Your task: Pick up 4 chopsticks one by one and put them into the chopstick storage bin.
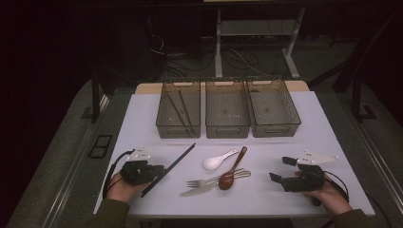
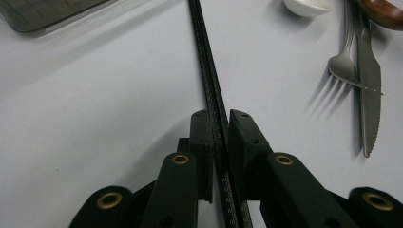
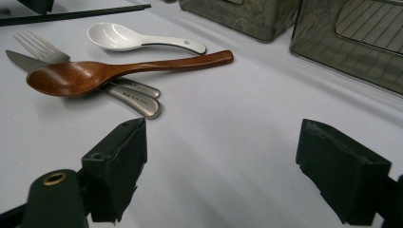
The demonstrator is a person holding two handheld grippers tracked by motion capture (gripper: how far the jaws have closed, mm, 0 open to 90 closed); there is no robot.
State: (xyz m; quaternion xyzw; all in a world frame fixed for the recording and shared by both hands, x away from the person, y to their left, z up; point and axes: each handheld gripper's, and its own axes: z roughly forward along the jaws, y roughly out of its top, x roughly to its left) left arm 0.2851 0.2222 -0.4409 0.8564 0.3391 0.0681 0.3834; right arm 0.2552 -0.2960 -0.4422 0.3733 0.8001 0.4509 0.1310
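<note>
1. Roughly, a white tabletop (image 1: 142, 118) carries everything, with dark floor around it.
2. Three smoky see-through bins sit in a row at the far edge: left bin (image 1: 178, 110), middle bin (image 1: 227, 110), right bin (image 1: 273, 109). The left bin has a pair of dark chopsticks lying in it already; the other two look bare.
3. Left gripper (image 1: 157, 170) sits at the near left of the tabletop, its fingers clamped on a pair of black chopsticks (image 1: 171, 167). In the left gripper view the pair (image 2: 209, 80) runs straight out between the closed fingers (image 2: 202, 137), gripped toward the near end.
4. The chopsticks slant up-right from the gripper, far tip pointing toward the left bin, well short of it. Can't tell whether they are lifted off the tabletop.
5. Right gripper (image 1: 281, 169) rests at the near right, fingers (image 3: 119, 166) wide apart and holding nothing.
6. Loose cutlery lies mid-tabletop between the grippers: wooden spoon (image 3: 109, 71) lying across the handles of a steel fork (image 3: 43, 47) and knife (image 3: 19, 59), and a white ceramic spoon (image 3: 128, 38) just behind them.
7. Step, judged: sorting cutlery into bins, chopsticks grasped, transport not yet done.
8. Next move likely needs a lift clear of the tabletop, a carry to the left bin, the long pair lined up with the bin's length so it clears the rim, then release.
</note>
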